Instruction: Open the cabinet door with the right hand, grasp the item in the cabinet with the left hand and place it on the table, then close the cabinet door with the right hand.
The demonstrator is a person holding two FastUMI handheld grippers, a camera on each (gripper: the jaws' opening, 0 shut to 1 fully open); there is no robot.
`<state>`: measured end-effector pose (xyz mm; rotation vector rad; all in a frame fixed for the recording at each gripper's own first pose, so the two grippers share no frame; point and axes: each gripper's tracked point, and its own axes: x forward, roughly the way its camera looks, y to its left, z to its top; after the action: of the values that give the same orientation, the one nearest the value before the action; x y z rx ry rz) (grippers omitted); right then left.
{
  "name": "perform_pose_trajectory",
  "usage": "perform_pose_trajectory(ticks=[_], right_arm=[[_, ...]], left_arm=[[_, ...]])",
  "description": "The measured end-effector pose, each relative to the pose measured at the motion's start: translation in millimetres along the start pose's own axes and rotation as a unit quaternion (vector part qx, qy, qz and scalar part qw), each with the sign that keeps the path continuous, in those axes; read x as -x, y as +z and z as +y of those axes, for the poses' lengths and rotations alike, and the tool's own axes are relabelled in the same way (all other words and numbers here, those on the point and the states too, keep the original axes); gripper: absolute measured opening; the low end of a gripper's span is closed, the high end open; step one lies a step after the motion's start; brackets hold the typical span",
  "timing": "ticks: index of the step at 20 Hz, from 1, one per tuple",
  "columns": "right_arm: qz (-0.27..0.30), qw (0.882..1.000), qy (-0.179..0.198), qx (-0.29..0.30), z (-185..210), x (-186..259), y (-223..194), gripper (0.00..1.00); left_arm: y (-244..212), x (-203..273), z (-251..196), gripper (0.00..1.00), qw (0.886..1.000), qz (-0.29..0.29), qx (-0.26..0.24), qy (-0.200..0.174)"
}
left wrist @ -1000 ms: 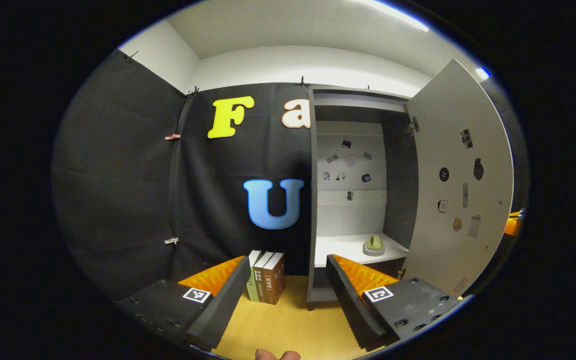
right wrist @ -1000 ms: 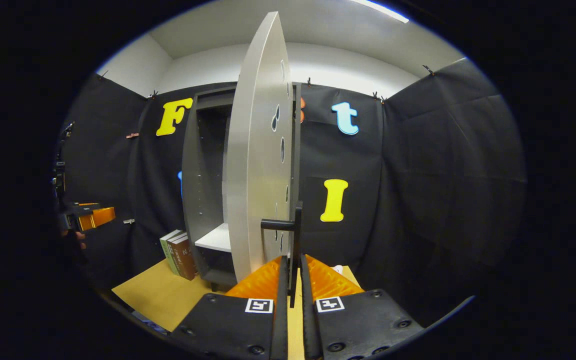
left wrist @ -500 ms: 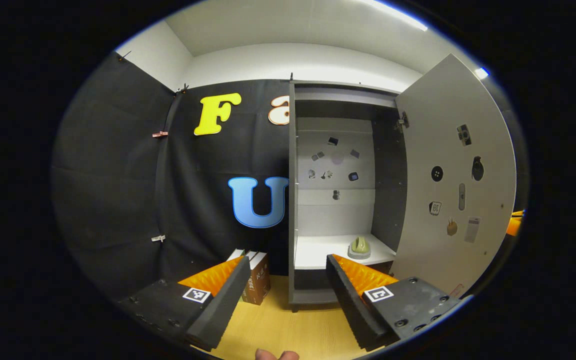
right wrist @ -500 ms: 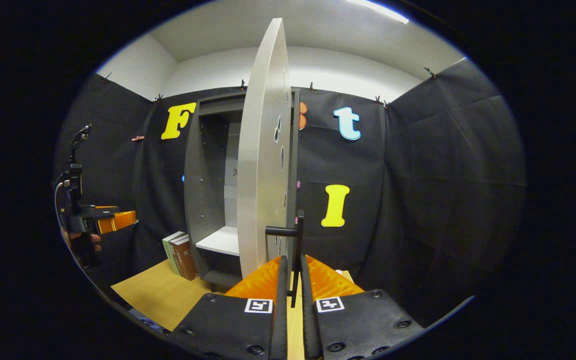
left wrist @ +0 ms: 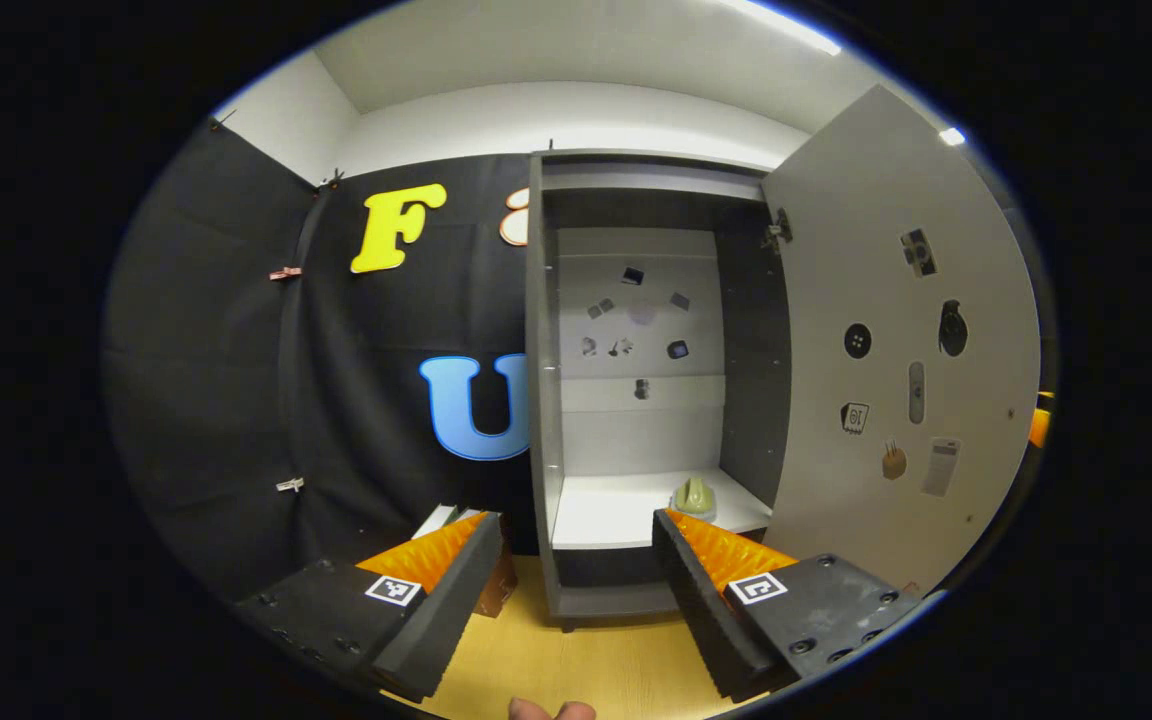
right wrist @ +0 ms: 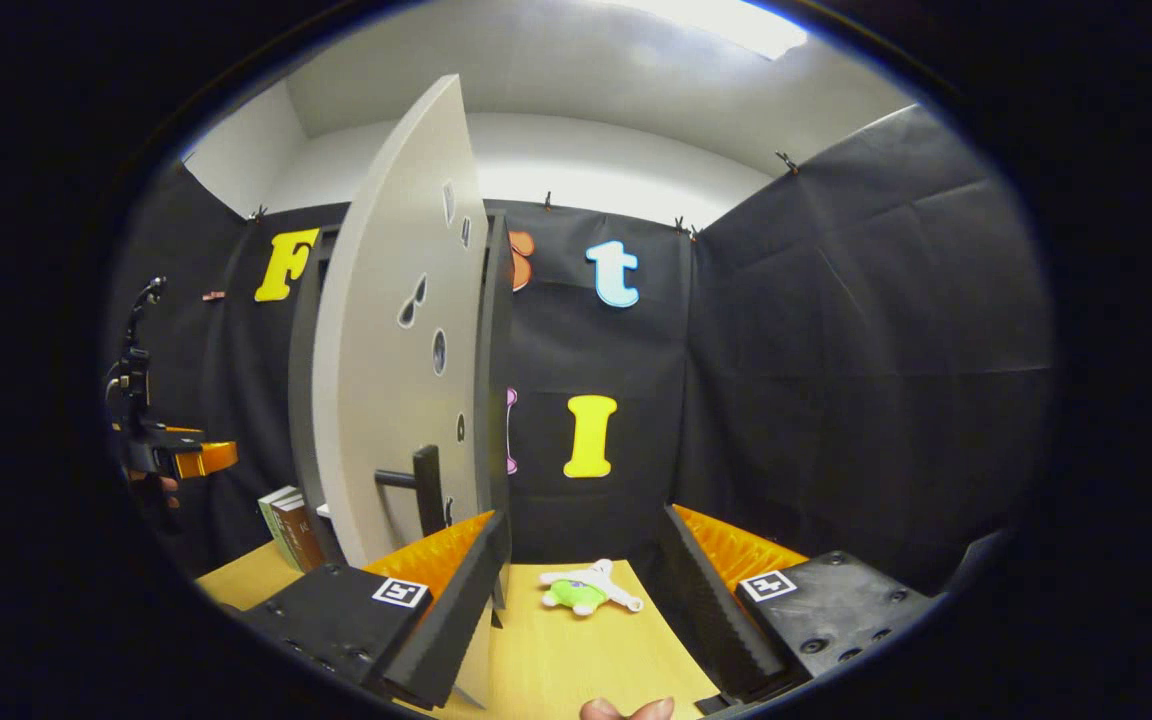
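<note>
Your right gripper (right wrist: 581, 580) has let go of the door handle (right wrist: 426, 488) and gapes empty; door open. Next, reach the wide-open left gripper (left wrist: 576, 570) (holding nothing) to the green item (left wrist: 694, 496) on the cabinet shelf (left wrist: 616, 518)

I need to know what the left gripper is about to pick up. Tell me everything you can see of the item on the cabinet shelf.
The item is small and pale olive-green, a rounded upright lump on a wider, flatter base; its material is too small to tell. It stands on the white shelf inside the open cabinet, toward the shelf's right side near the dark inner wall. Nothing but the shelf touches it. The left gripper is open and apart from it; one of its fingers overlaps the item's lower edge in the left gripper view.
</note>
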<state>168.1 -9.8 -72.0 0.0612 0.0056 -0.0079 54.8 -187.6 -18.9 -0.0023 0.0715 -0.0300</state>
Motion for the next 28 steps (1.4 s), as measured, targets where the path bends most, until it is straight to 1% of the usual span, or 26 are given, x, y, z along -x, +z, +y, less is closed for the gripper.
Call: perform_pose_trajectory(ticks=[3, 4, 5, 6, 7, 9, 10, 11, 12, 13, 16, 17, 18, 19, 21, 22, 23, 24, 25, 26, 27, 28], right_arm=[[0.019, 1.000, -0.001, 0.024, -8, 3, -10, 0.98], [0.013, 0.999, -0.011, 0.032, -16, 1, -8, 0.98], [0.005, 0.999, -0.025, 0.034, -26, -1, -5, 0.95], [0.003, 0.999, -0.039, 0.027, -32, -5, -5, 0.98], [0.000, 0.999, -0.048, 0.016, -38, -7, -6, 0.98], [-0.020, 0.997, -0.077, 0.014, -53, -7, -1, 0.98], [-0.030, 0.995, -0.091, 0.017, -67, -10, 2, 0.94], [-0.038, 0.994, -0.097, 0.021, -76, -11, 2, 1.00], [-0.043, 0.994, -0.101, 0.024, -81, -12, 2, 0.98], [-0.046, 0.993, -0.104, 0.026, -85, -13, 2, 0.98], [-0.028, 0.994, -0.103, 0.029, -92, -13, -14, 0.97], [-0.021, 0.994, -0.103, 0.032, -96, -13, -20, 0.98], [-0.016, 0.994, -0.105, 0.035, -101, -11, -24, 1.00], [-0.011, 0.994, -0.106, 0.037, -104, -11, -27, 0.98], [-0.006, 0.993, -0.111, 0.042, -113, -8, -31, 0.97], [-0.004, 0.993, -0.114, 0.044, -117, -6, -32, 0.97], [-0.002, 0.992, -0.119, 0.047, -122, -5, -34, 0.97], [-0.001, 0.991, -0.122, 0.049, -126, -3, -33, 0.98], [-0.001, 0.991, -0.127, 0.051, -131, -2, -33, 0.98], [-0.001, 0.990, -0.129, 0.050, -132, 0, -32, 0.97], [-0.001, 0.990, -0.130, 0.047, -132, 0, -32, 0.97], [0.000, 0.990, -0.130, 0.047, -132, 0, -32, 0.97]], left_arm=[[-15, -32, -33, 0.96, 0.999, 0.033, -0.004, -0.034], [-16, -44, -48, 0.96, 0.998, 0.039, -0.004, -0.052], [-16, -56, -62, 0.95, 0.997, 0.043, -0.009, -0.068], [-16, -70, -76, 0.96, 0.995, 0.048, -0.016, -0.083], [-21, -86, -89, 0.96, 0.993, 0.056, -0.022, -0.100], [-28, -120, -114, 0.95, 0.988, 0.074, -0.028, -0.134], [-28, -140, -125, 0.94, 0.986, 0.084, -0.030, -0.144], [-29, -157, -132, 0.93, 0.984, 0.096, -0.035, -0.147], [-29, -177, -138, 0.92, 0.983, 0.100, -0.039, -0.151], [-31, -200, -146, 0.92, 0.981, 0.110, -0.041, -0.157], [-54, -257, -171, 0.89, 0.971, 0.157, -0.039, -0.178], [-63, -273, -177, 0.88, 0.967, 0.175, -0.035, -0.180], [-74, -289, -181, 0.84, 0.964, 0.194, -0.032, -0.181], [-83, -304, -183, 0.83, 0.962, 0.206, -0.034, -0.175], [-95, -327, -184, 0.80, 0.961, 0.218, -0.050, -0.164], [-101, -336, -184, 0.76, 0.960, 0.224, -0.055, -0.159], [-111, -343, -187, 0.75, 0.957, 0.236, -0.053, -0.159], [-118, -347, -188, 0.71, 0.955, 0.248, -0.052, -0.157], [-126, -350, -189, 0.68, 0.952, 0.258, -0.054, -0.156], [-132, -353, -191, 0.61, 0.950, 0.266, -0.053, -0.156], [-135, -355, -189, 0.58, 0.951, 0.266, -0.054, -0.150], [-135, -358, -188, 0.50, 0.952, 0.263, -0.054, -0.149]])
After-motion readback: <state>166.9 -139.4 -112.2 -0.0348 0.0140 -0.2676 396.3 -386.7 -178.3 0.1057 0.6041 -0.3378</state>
